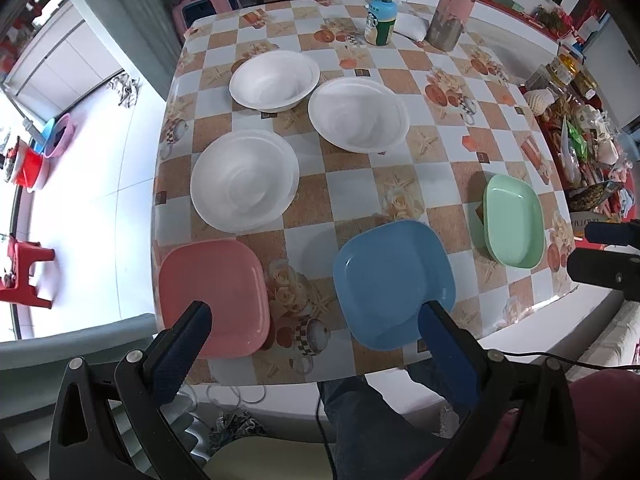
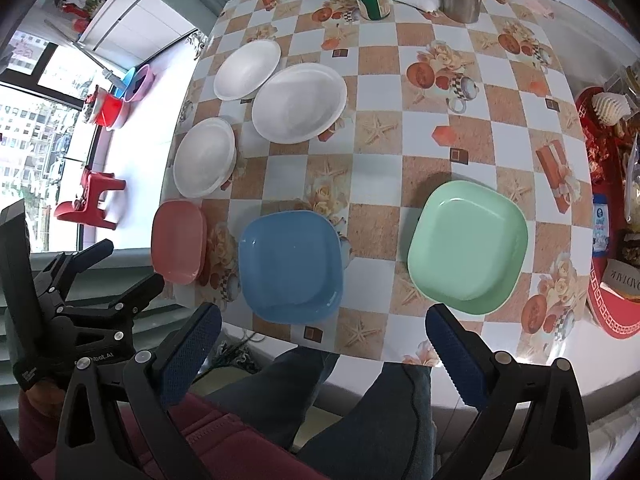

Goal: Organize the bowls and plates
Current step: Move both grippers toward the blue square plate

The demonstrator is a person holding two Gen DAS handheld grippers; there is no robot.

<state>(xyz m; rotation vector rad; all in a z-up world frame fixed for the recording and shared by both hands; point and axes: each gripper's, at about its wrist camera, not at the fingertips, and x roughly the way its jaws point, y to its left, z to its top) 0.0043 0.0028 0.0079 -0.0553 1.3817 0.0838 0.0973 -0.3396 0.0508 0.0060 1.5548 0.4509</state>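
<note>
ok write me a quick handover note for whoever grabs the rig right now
Left gripper: jaws wide open, empty, above the near table edge.
Right gripper: the same, open and empty.
On the checked tablecloth: three white round bowls at the far left, each apart; square pink plastic plate, square blue plate and square green plate along the near edge.
Done: nothing stacked.
Left: group bowls, then plates.

Left wrist view: we look steeply down from above the near table [image 1: 360, 184] edge, over the pink plate [image 1: 212, 296] at lower left and the blue plate [image 1: 394, 280] at lower centre.

Right wrist view: we look equally steeply, set further right, the green plate [image 2: 468, 248] right of centre.

Shared: all three plates, three white bowls [image 2: 298, 102], the bottle [image 1: 381, 16], our knees.
</note>
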